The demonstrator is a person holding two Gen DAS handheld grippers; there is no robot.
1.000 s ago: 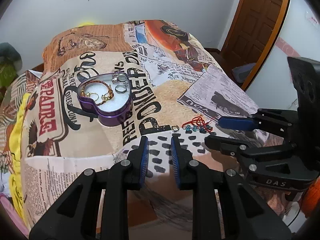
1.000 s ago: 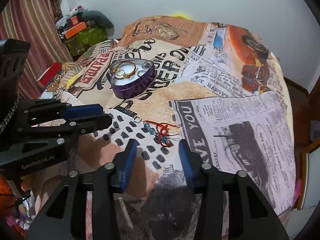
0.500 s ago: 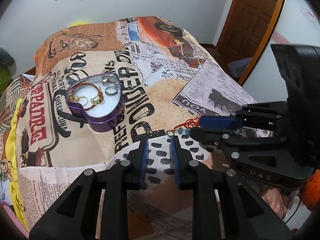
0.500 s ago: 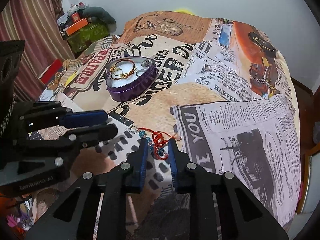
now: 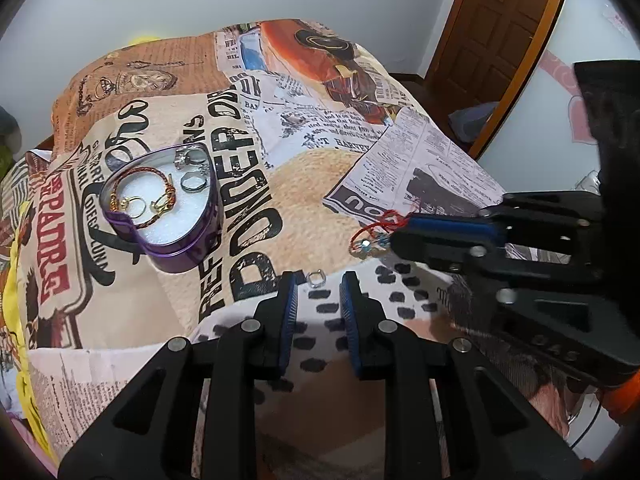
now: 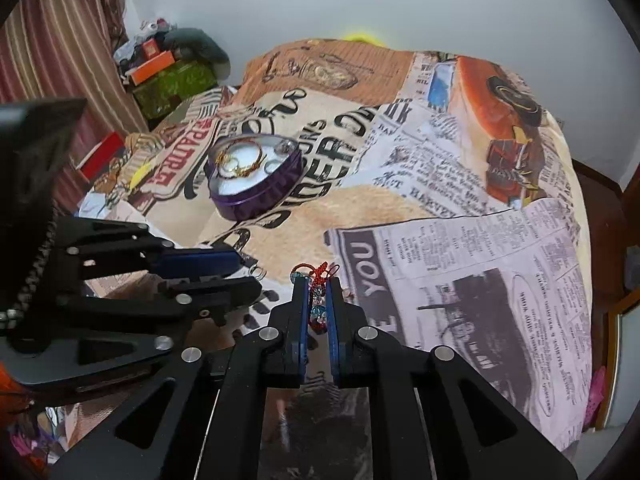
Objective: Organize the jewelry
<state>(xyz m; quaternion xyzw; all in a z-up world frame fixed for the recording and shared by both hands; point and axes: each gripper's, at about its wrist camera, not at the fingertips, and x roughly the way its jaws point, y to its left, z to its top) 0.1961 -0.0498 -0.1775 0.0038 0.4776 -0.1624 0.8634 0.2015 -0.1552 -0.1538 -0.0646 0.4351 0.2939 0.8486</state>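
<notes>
A purple heart-shaped tin (image 5: pixel 182 254) (image 6: pixel 256 205) sits on the bed, holding a braided bracelet (image 5: pixel 138 184) and several rings on white padding. My right gripper (image 6: pixel 317 285) is shut on a red cord bracelet with blue beads (image 6: pixel 318 302). In the left wrist view that bracelet (image 5: pixel 366 236) hangs at the right gripper's tip (image 5: pixel 400 236). My left gripper (image 5: pixel 318 286) is open with a narrow gap. A small silver ring (image 5: pixel 316 279) (image 6: pixel 258 272) lies on the cover between its fingertips, untouched by the pads. The left gripper (image 6: pixel 244 270) shows beside the right one.
The bed wears a newspaper-print cover (image 5: pixel 280 168) that falls away at the near edge. A wooden door (image 5: pixel 492 40) stands to the right. Boxes and clothes (image 6: pixel 168 68) pile up by a striped curtain (image 6: pixel 68 52) on the left.
My right gripper's jaws have closed on the red beaded bracelet. The left gripper has slid forward, so the silver ring now lies between its tips.
</notes>
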